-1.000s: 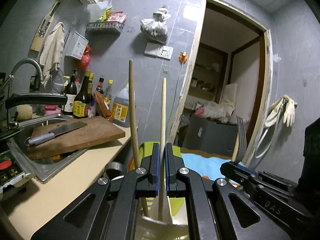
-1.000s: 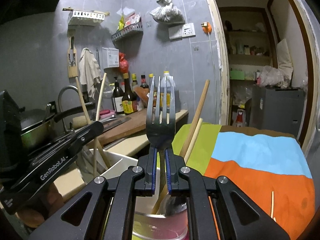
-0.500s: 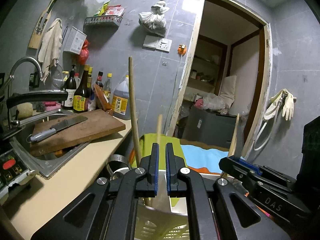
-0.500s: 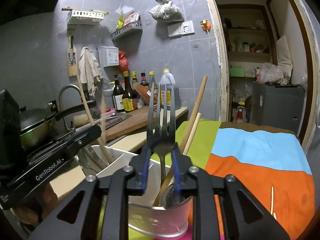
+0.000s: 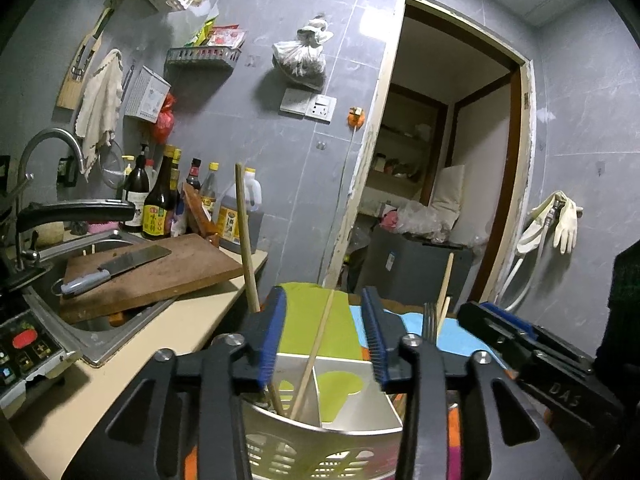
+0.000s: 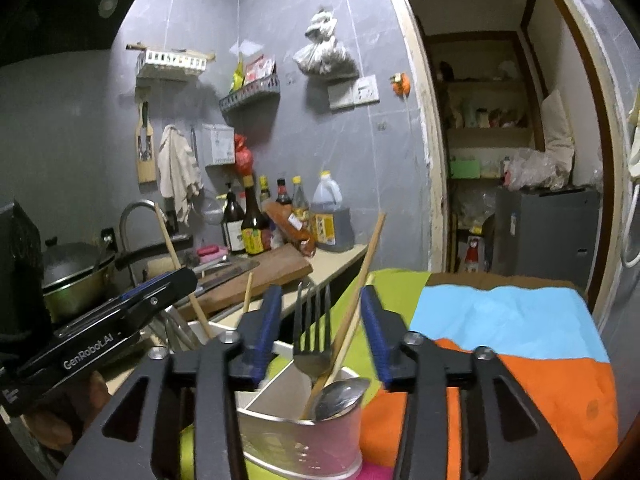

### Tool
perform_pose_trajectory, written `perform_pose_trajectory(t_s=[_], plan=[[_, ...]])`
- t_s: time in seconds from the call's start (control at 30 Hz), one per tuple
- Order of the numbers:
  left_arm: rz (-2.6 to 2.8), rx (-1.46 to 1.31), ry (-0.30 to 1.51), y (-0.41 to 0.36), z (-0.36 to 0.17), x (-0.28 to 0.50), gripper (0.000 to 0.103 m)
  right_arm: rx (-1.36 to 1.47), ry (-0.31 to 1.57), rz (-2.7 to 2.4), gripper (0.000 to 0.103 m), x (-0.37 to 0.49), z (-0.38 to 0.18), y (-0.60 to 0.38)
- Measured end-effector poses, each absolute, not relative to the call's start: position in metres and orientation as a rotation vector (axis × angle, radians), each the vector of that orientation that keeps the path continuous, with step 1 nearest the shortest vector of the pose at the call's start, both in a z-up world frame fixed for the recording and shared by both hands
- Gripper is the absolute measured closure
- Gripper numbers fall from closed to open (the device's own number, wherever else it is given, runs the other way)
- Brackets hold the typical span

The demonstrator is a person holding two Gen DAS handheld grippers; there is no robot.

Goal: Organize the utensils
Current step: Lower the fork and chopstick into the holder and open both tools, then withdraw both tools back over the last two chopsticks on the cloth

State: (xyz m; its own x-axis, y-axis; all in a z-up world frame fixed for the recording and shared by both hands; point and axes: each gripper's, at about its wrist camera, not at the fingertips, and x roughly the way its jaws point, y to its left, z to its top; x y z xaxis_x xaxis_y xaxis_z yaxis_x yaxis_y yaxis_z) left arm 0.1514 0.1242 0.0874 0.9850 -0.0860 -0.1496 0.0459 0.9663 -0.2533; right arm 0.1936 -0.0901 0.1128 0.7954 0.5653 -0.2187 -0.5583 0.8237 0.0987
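Note:
My left gripper (image 5: 326, 342) is open above a white perforated holder (image 5: 320, 446) with compartments. A wooden chopstick (image 5: 316, 350) leans loose in it between the jaws, and a longer wooden stick (image 5: 246, 244) stands at its left. My right gripper (image 6: 320, 338) is open above the pink end of the holder (image 6: 320, 438). A metal fork (image 6: 313, 336) stands loose in it, tines up, beside a spoon (image 6: 340, 398) and wooden chopsticks (image 6: 360, 288). The right gripper shows in the left wrist view (image 5: 532, 350); the left gripper shows in the right wrist view (image 6: 120, 320).
The holder stands on a green, blue and orange cloth (image 6: 520, 336). To the left are a counter with a cutting board and cleaver (image 5: 120, 266), a sink with tap (image 5: 44, 152), sauce bottles (image 5: 160, 204) and a wok (image 6: 72, 272). A doorway (image 5: 448, 184) lies behind.
Both grippers have opened. The left let go of its chopstick, which dropped into the holder. The right let go of the fork, which now stands in the pink compartment.

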Motion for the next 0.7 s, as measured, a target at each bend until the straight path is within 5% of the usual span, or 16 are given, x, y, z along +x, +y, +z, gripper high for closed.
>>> perform_pose_trajectory(t_s=[0.33,0.47,0.53,0.7], plan=[[-0.061,-0.25,0.128,0.111,0.101,0.141,0.023,0.035,0.14,0.482,0.003,0.177,0.13,-0.13],[-0.076,-0.257,0.116,0.102,0.103,0.137,0.016,0.038,0.116,0.435,0.0,0.171,0.135,-0.151],[-0.085,-0.258,0.11,0.097,0.104,0.135,0.004,0.028,0.111,0.409,0.0,0.168,0.137,-0.162],[-0.127,-0.254,0.109,0.078,0.104,0.131,0.003,0.006,0.109,0.362,0.0,0.161,0.137,-0.188]])
